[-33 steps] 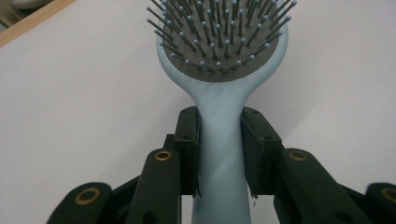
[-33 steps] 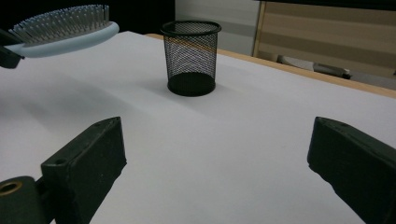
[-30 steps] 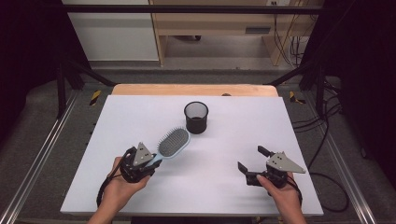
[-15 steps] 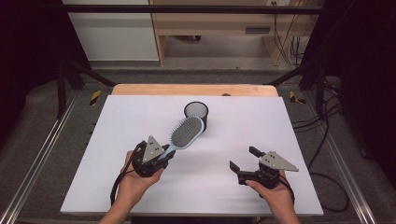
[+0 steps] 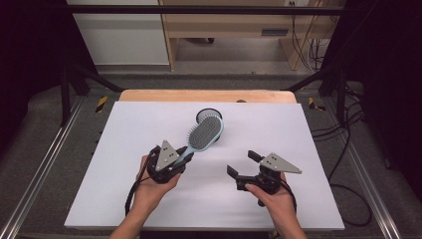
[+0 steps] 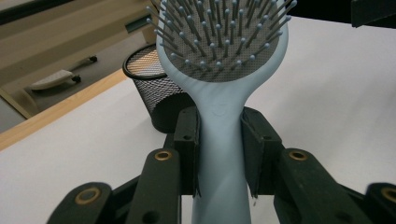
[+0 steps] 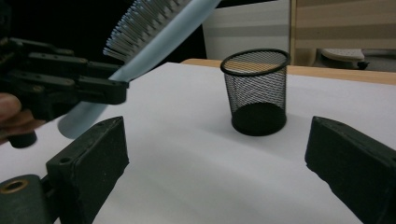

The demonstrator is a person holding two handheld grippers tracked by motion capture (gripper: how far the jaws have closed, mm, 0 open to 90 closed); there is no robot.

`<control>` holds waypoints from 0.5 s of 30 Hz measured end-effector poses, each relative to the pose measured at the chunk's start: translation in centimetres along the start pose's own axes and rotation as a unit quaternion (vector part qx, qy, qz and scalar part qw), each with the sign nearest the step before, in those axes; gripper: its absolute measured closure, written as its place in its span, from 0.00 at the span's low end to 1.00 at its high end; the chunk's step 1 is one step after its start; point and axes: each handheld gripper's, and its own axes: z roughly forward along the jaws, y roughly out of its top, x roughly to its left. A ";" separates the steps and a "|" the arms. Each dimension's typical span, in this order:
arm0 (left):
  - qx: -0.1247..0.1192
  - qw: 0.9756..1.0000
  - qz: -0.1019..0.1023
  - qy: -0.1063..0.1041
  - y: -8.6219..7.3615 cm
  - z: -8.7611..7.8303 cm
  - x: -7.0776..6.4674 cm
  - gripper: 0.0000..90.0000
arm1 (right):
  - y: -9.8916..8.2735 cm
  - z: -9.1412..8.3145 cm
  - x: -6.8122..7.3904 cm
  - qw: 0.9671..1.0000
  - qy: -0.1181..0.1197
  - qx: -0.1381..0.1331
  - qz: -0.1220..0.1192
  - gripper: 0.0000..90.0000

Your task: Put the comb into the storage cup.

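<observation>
Between the left gripper's (image 5: 185,157) jaws sits a pale blue hairbrush (image 6: 223,70), clamped by its handle, oval grey pad of ball-tipped bristles facing up, head raised off the white table (image 5: 308,129) toward the black mesh cup (image 7: 256,91). Right gripper (image 5: 242,163) hangs nearby with jaws spread, holding nothing.

Looks like a lab / recording rig, not a home. White tabletop (image 5: 298,149) sits inside a black metal frame (image 5: 69,84) w/ dark curtains either side, loose cables (image 5: 343,134) on grey floor. Plain wood bench (image 5: 224,25) + white cabinet (image 5: 119,35) behind.
</observation>
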 end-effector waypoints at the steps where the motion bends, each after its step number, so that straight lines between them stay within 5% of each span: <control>1: -0.002 1.000 -0.005 0.000 -0.1 0.1 0.0 0.78 | 0.2 0.4 0.2 1.000 0.002 0.001 0.003 0.06; 15: -0.020 1.000 -0.021 0.010 -1.5 -0.3 -0.1 0.77 | 1.7 4.7 3.6 0.999 0.037 -0.003 0.037 0.04</control>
